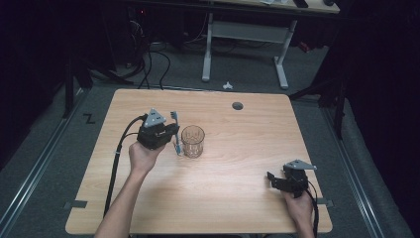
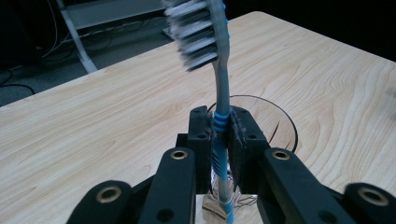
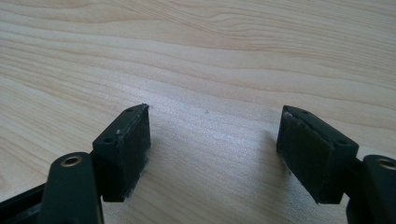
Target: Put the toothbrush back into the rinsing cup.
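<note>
Right gripper point(image 1: 277, 179), near table edge: matte black jaws spread wide, flat rectangular pads with nothing between them, above bare table point(image 1: 237, 198) of pale wood-grain laminate. Left gripper point(image 1: 174, 133), farther in: black jaws clamped on the ribbed blue grip of a toothbrush point(image 2: 220, 135), its slim grey-blue handle upright, white-and-grey bristle head at top. Just beyond it, a clear faceted drinking glass point(image 1: 192, 141) stands upright. Farthest, a round grommet hole point(image 1: 237, 105).
</note>
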A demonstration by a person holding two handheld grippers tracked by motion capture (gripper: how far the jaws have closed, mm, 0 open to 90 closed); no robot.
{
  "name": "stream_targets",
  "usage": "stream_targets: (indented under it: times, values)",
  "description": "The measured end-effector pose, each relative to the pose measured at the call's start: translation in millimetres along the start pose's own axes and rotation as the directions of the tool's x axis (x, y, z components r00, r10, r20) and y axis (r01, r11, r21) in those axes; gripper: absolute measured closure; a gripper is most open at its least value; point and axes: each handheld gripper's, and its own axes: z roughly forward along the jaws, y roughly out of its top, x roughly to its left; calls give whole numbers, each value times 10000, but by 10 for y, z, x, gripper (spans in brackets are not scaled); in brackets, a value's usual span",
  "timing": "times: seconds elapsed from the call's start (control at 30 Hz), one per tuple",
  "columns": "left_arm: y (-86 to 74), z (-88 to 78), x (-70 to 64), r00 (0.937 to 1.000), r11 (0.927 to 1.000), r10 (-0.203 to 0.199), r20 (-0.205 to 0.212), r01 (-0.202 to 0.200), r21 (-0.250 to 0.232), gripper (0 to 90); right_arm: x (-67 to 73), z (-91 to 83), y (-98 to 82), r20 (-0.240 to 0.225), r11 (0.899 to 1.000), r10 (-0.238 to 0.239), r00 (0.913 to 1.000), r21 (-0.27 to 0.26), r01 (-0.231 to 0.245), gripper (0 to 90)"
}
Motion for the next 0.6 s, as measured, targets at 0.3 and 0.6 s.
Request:
stream_targets:
  times: [0.3, 0.6]
  values:
    - [-56, 6, 0, 10000, 10000, -24, 3, 24, -77, 803, 0, 0, 0, 0, 10000, 1, 10000, 0, -1, 262]
    - [-84, 34, -40, 9997, 9997, 232, -96, -233, -28, 804, 0, 0, 0, 0, 10000, 2, 10000, -1, -2, 262]
